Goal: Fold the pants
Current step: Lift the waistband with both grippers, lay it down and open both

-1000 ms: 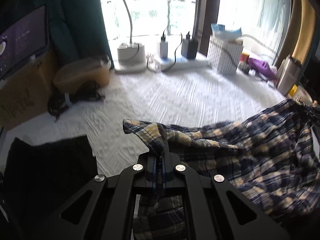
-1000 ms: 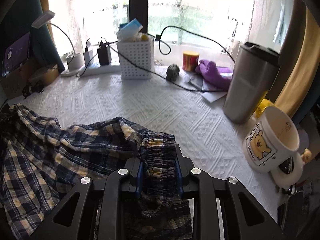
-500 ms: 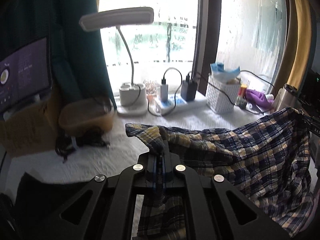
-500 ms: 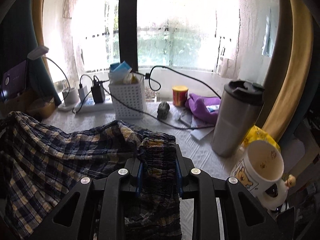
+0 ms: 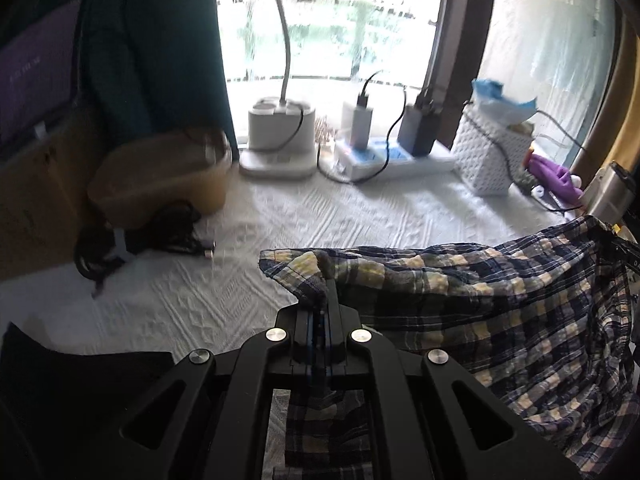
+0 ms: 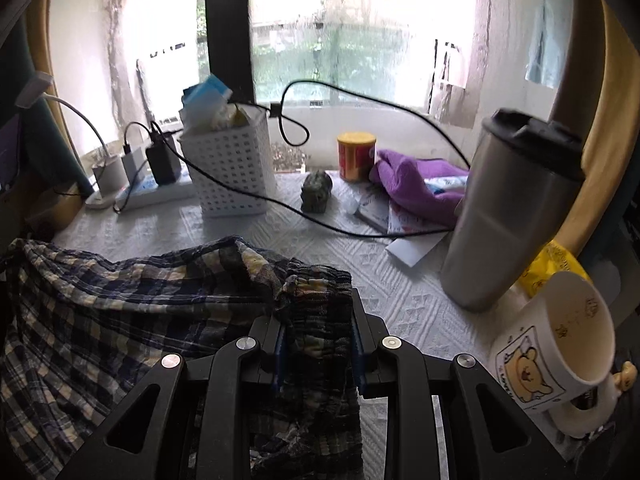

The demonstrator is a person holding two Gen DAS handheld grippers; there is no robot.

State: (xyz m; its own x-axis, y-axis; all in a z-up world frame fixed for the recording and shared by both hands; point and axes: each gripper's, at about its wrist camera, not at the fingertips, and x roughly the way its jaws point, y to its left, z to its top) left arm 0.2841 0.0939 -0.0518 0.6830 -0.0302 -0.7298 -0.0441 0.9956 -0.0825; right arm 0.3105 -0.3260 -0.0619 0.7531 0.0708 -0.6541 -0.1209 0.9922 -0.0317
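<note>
The pants are dark blue and yellow plaid, held up off the white textured tablecloth between both grippers. My left gripper is shut on a thin corner of the fabric, which bunches above its fingertips. In the right wrist view the pants drape to the left, and my right gripper is shut on the thick gathered waistband. The cloth hangs slack between the two grips and drops below the jaws out of sight.
A steel tumbler and a bear mug stand close to the right gripper. At the back are a white basket, power strip, lamp base, purple cloth and cables. A tan container and a black cloth lie at left.
Both grippers lifted the pants and tipped up toward the window, then came back down and forward; the table fills more of each view again. Both grips on the fabric are unchanged.
</note>
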